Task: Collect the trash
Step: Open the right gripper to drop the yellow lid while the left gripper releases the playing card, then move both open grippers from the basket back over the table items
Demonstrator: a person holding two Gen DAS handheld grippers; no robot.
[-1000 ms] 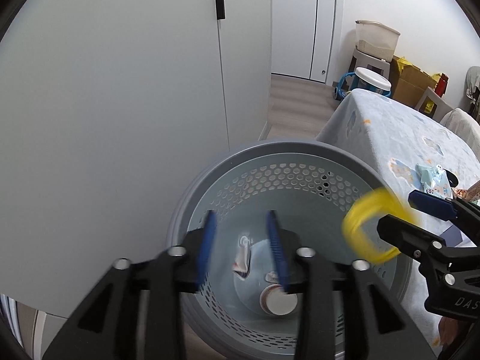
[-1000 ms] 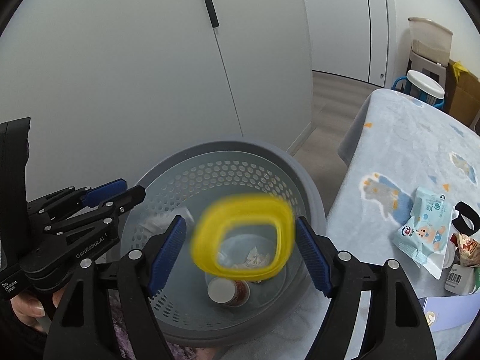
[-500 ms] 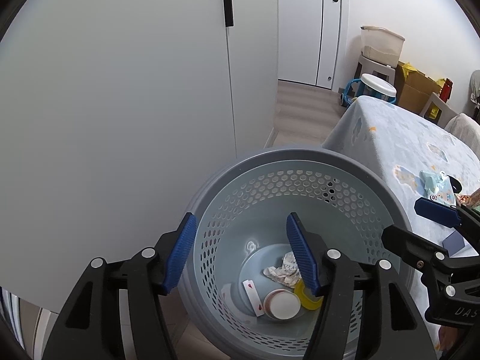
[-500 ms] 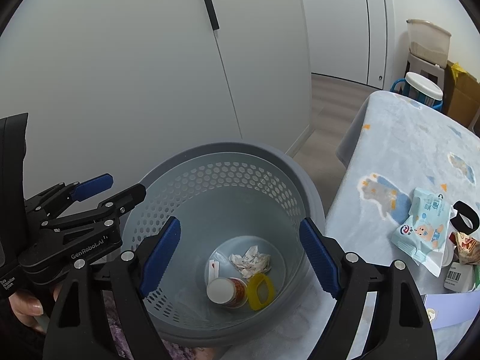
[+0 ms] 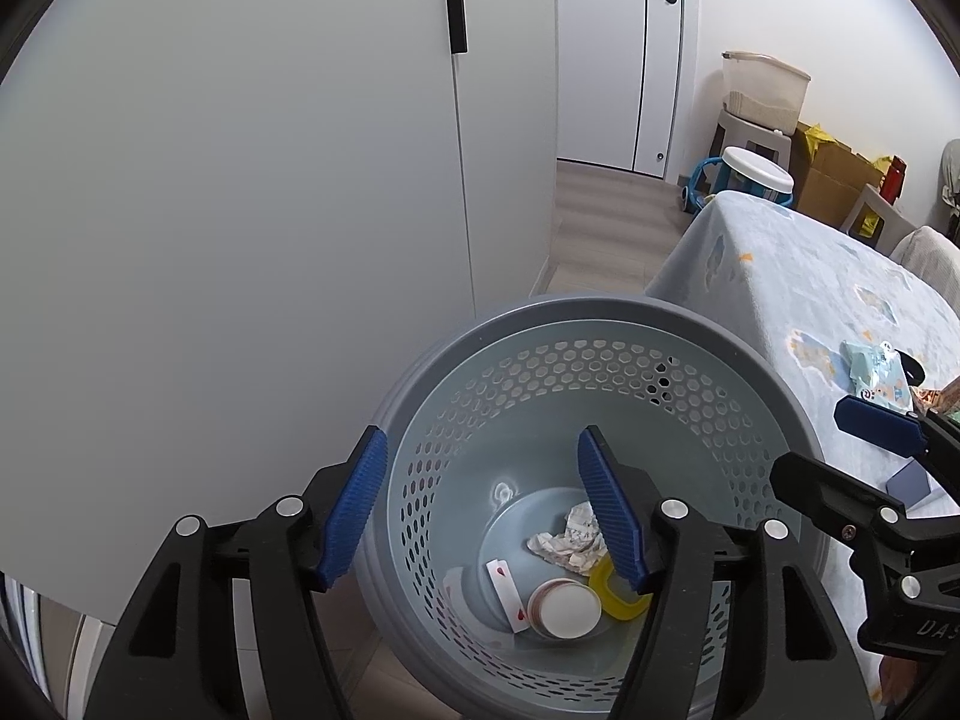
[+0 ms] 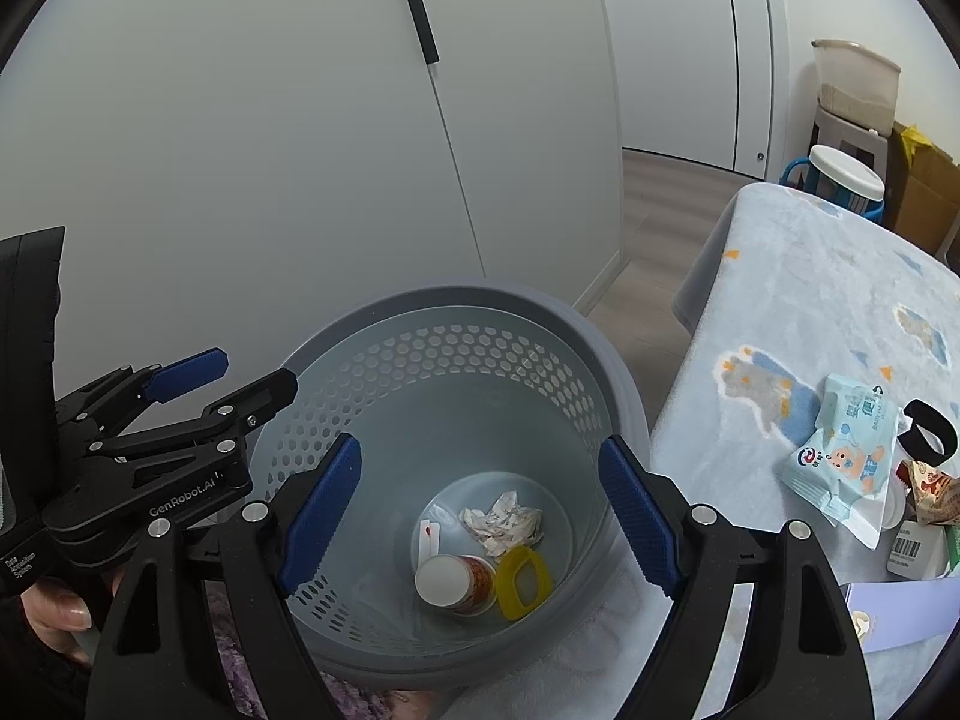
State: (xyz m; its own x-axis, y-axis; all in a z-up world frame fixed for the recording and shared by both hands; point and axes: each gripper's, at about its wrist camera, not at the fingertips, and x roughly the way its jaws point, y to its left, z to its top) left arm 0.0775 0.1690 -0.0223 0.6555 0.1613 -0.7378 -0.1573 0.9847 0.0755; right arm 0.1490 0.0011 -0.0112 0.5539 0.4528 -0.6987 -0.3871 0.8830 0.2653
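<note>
Both grippers are held above the grey perforated bin [image 6: 591,354], which serves as the landmark here. The right gripper [image 6: 480,510] is spread wide with nothing between its blue pads; the left gripper [image 5: 483,507] is likewise wide open and empty. Inside the bin, on its floor, a yellow ring [image 6: 523,582], a cup [image 6: 453,582] lying on its side, a crumpled paper [image 6: 504,522] and a small white strip [image 6: 431,534] are seen, so a drop appears to have been completed.

The step in hand is judged to be the return for the next piece of trash. It would be done well if the right gripper were lifted clear of the bin's rim before being swung toward the table [image 6: 798,300], which stands just beside the bin on its right, and if the jaws were kept open on approach. A wipes pack [image 6: 843,456] lies on the cloth near the bin-side edge of the table; beyond it from the bin a black loop [image 6: 930,435], a snack wrapper [image 6: 933,489] and a labelled white item [image 6: 912,552] are crowded together, partly cut off by the frame edge. Which of these count as trash cannot be told for certain.

Behind the bin a white cabinet [image 5: 240,180] rises close. Far from the bin, past the table, a stool, a lidded tub [image 5: 756,171] and boxes are seen. The chief obstruction is the left gripper, held beside the right one over the rim; a collision should be avoided when either is moved.
</note>
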